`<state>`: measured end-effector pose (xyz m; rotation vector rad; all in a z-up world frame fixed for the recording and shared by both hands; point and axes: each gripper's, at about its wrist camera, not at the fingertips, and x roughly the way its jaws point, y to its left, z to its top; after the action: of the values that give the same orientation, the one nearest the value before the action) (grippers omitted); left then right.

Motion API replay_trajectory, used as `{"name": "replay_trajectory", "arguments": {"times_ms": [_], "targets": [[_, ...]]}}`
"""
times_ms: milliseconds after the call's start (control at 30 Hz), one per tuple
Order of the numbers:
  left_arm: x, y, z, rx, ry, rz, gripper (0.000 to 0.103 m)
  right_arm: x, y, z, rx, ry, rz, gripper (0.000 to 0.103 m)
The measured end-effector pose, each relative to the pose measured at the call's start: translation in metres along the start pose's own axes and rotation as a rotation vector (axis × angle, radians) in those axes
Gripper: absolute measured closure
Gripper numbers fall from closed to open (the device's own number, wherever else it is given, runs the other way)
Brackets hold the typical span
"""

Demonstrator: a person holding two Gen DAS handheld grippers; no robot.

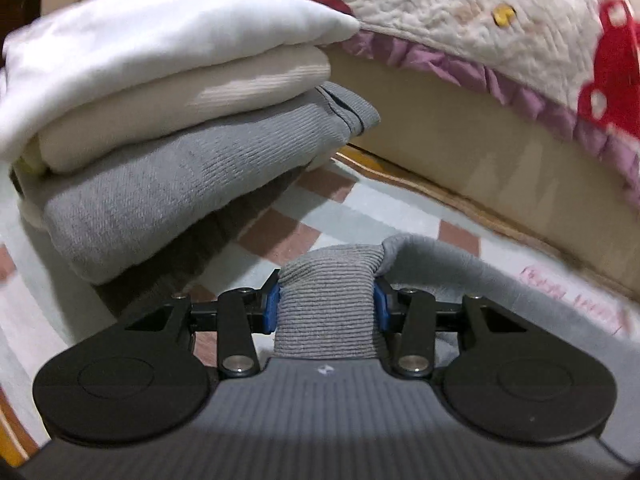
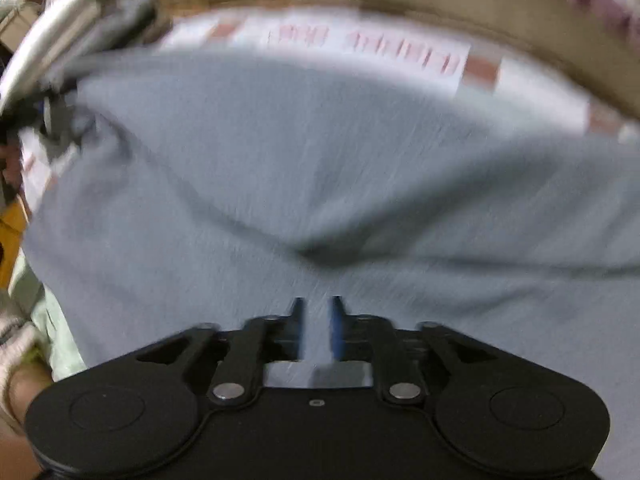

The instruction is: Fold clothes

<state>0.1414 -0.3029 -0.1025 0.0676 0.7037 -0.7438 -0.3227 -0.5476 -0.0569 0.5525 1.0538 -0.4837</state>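
The left gripper [image 1: 327, 307] is clamped on a bunched ribbed edge of a grey garment [image 1: 328, 300], the cloth pinched between its blue pads [image 1: 272, 307] and rising in a hump just ahead of them; from there the garment trails off to the gripper's right and back under it. Ahead and to the left sits a stack of folded clothes [image 1: 160, 136]: a white piece on top, a cream one beneath, a grey knit at the bottom; the stack rests on a checked mat [image 1: 336, 208]. Ahead and to the right runs a bed base [image 1: 460, 136] with a quilted cover [image 1: 480, 20] hanging over it.

The right gripper [image 2: 317, 328] has its jaws narrowly apart with the same grey garment [image 2: 320, 168] between them and spread wide ahead; the view is blurred, so I cannot tell whether the pads grip the cloth. Beyond the garment lies the mat [image 2: 360, 48].
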Motion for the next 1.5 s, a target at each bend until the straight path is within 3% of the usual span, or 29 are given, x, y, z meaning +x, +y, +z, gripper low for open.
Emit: {"name": "replay_trajectory", "arguments": {"times_ms": [33, 67, 200, 300, 367, 500, 700, 833, 1100, 1267, 1333, 1367, 1500], "targets": [[0.001, -0.001, -0.001, 0.007, 0.001, 0.003, 0.061, -0.014, -0.009, 0.012, 0.002, -0.053, -0.035, 0.049], [0.002, -0.003, -0.001, 0.014, 0.002, 0.006, 0.061, -0.026, -0.019, 0.026, 0.001, -0.107, -0.080, 0.046], [0.007, -0.009, -0.004, 0.042, 0.005, 0.019, 0.061, -0.028, -0.058, 0.084, -0.005, -0.237, -0.210, 0.043], [0.011, -0.010, -0.009, 0.059, 0.011, 0.022, 0.062, 0.021, -0.079, 0.127, -0.035, -0.195, -0.354, 0.045], [0.014, -0.010, -0.014, 0.073, 0.017, 0.030, 0.063, 0.066, -0.094, 0.154, -0.012, -0.102, -0.498, 0.045], [0.017, -0.008, -0.020, 0.079, 0.032, 0.038, 0.065, 0.116, -0.125, 0.173, 0.074, 0.048, -0.603, 0.048], [0.004, -0.015, -0.025, 0.137, 0.022, 0.058, 0.065, 0.108, -0.164, 0.121, 0.053, 0.142, -0.697, 0.048], [-0.013, -0.013, -0.027, 0.124, 0.006, 0.063, 0.066, 0.078, -0.198, 0.072, 0.151, 0.106, -0.688, 0.047], [-0.046, 0.000, -0.030, 0.066, 0.033, 0.088, 0.067, 0.013, -0.227, -0.078, 0.489, -0.150, -0.477, 0.048], [-0.045, 0.003, -0.042, 0.043, 0.100, 0.119, 0.067, -0.010, -0.259, -0.128, 0.783, -0.343, -0.303, 0.048], [-0.046, 0.003, -0.046, 0.041, 0.112, 0.129, 0.066, -0.019, -0.269, -0.140, 0.857, -0.406, -0.282, 0.048], [-0.047, 0.002, -0.047, 0.044, 0.116, 0.136, 0.066, -0.022, -0.271, -0.141, 0.841, -0.410, -0.301, 0.047], [-0.050, -0.001, -0.054, 0.057, 0.138, 0.158, 0.065, -0.017, -0.249, -0.124, 0.560, -0.292, -0.515, 0.048]]}}
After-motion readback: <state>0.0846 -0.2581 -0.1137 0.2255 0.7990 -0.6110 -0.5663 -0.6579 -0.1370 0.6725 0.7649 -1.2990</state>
